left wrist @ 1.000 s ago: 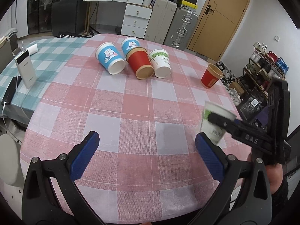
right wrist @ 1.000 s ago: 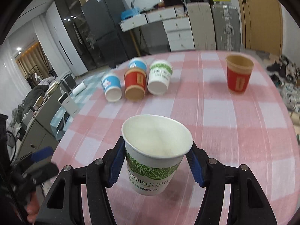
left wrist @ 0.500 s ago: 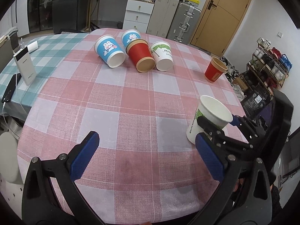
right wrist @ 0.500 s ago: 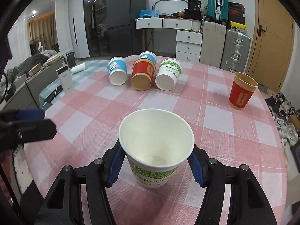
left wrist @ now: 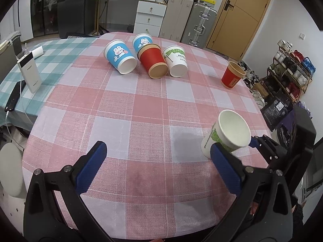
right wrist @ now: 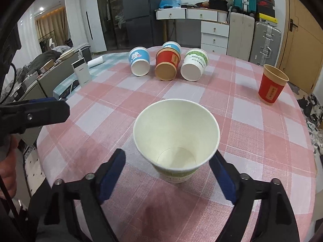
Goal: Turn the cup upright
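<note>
The rear blue cup is mostly hidden behind the red cup.

Left gripper fingers spread wide, right gripper fingers apparently parted too

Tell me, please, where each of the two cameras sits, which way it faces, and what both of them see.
Left wrist view: sits on the left gripper, faces across the pink checked table; its open blue fingers show, empty.
Right wrist view: sits on the right gripper, looks into the upright white-green cup between its open fingers; the person's left hand shows.
Shared: that cup, four lying cups, the upright red cup.
</note>
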